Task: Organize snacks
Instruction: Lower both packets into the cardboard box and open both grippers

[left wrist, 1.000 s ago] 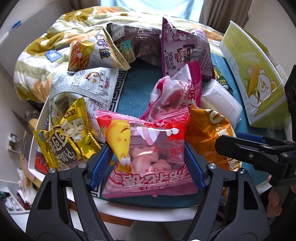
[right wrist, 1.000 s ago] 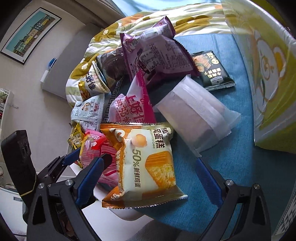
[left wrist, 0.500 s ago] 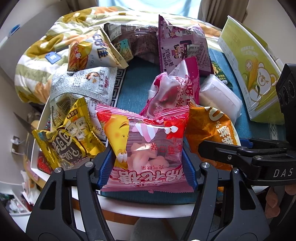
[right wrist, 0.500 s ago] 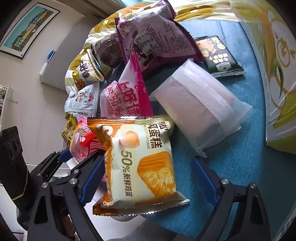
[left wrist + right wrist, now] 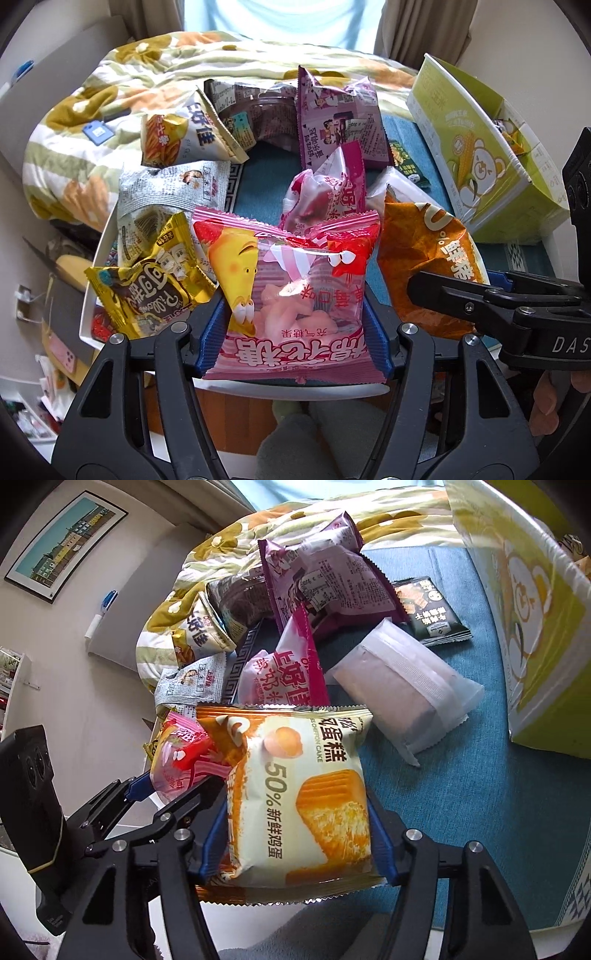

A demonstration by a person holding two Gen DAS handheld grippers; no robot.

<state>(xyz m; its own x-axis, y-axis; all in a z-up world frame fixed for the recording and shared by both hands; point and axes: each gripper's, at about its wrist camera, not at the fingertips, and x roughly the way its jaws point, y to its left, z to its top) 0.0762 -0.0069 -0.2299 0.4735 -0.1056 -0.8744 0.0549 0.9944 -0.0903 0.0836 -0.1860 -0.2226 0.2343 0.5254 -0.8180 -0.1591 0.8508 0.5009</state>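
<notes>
You are in the pick-up step, with a packet in each gripper and neither one placed yet.

On your left, the left gripper (image 5: 293,325) has its blue pads pressed against both sides of the glossy pink marshmallow packet with the yellow cartoon face (image 5: 291,291). The packet sits at the near edge of the counter with the teal cloth (image 5: 258,188), just beside the crinkled gold foil chocolate packet (image 5: 147,284), and whether it has lifted clear of the cloth I cannot tell.

Moving right, the right gripper (image 5: 295,834) is clamped on the orange-and-cream chiffon cake packet (image 5: 295,797), pads pinching its two long edges. That packet stands tilted up in the jaws, its bottom seam hanging past the counter's near edge.

Further right, the frosted white plastic-wrapped bar (image 5: 402,690) lies flat on the cloth, and beyond it stands the tall green-and-white cardboard box with the cartoon bear (image 5: 524,602), open at the top.

I judge the box to be the likely destination. Your next move calls for raising both packets clear of their neighbours and carrying them rightward one at a time so the grippers do not collide at the opening.
</notes>
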